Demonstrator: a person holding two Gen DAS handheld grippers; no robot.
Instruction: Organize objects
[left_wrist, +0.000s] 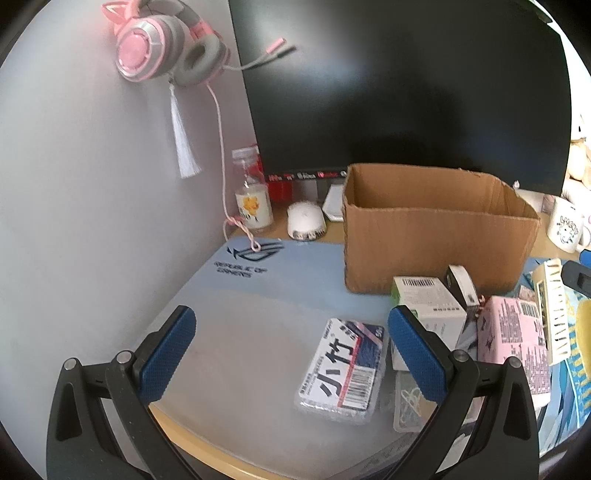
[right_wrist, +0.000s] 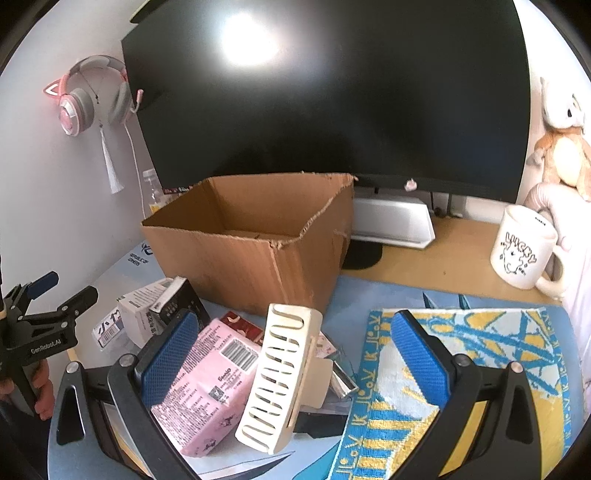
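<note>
An open cardboard box stands on the blue desk mat; it also shows in the right wrist view. My left gripper is open and empty above the mat, left of a clear plastic case with a Chinese label. A white box and a pink packet lie to its right. My right gripper is open, with a cream slotted holder and the pink packet between its fingers, not gripped. The left gripper shows at the left edge.
A dark monitor stands behind the box. A white mug is at the right, a blue-yellow towel in front of it. A white mouse, a bottle and pink headphones are at the left wall.
</note>
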